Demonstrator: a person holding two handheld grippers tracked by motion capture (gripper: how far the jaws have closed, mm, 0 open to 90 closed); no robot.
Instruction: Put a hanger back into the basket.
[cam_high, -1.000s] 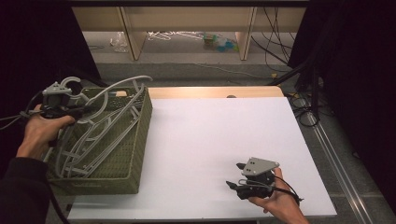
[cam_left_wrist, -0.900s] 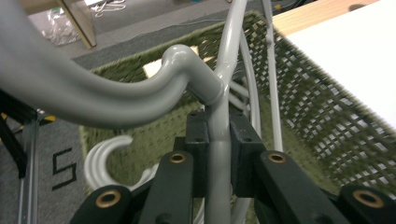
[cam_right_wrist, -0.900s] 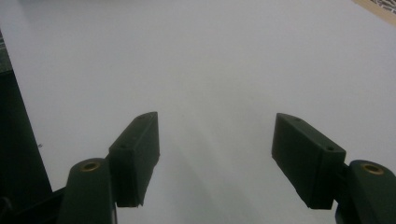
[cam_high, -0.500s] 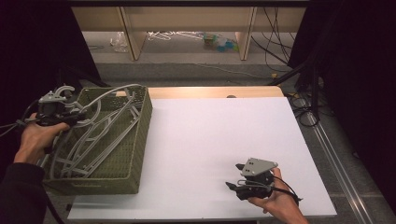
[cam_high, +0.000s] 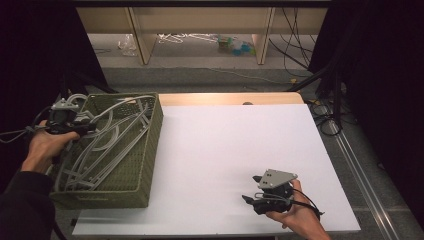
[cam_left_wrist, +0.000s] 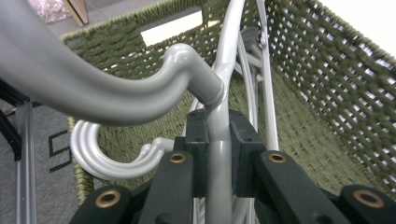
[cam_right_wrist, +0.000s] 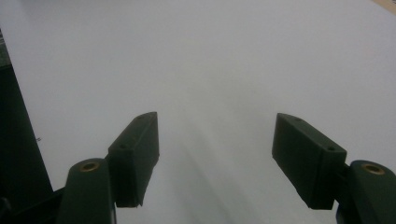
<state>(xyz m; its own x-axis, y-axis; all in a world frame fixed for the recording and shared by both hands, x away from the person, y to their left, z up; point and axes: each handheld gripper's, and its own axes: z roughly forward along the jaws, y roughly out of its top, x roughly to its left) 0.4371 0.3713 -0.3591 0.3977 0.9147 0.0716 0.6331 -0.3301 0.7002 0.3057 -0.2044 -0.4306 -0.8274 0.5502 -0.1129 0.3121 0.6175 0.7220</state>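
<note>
Hangers (cam_high: 107, 142) in basket (cam_high: 145, 165), table's (cam_high: 235, 150) left

Could not tell, in the high view, how the jaws of the left hand-held gripper (cam_high: 75, 126) stood: too small, and merged with the grey hangers (cam_high: 107, 142). Could not count the hangers there, tangled inside the green basket (cam_high: 150, 150). Saw the nearest hanger's hook (cam_left_wrist: 93, 93) blurred and cut off by the left edge of the left gripper view. Lost the gripped hanger's bar (cam_left_wrist: 218, 158) below the bottom edge. Saw the basket's far wall (cam_left_wrist: 345, 102) smeared. Could not make out the small coloured things on the floor (cam_high: 235, 45) past the bench (cam_high: 225, 145).
</note>
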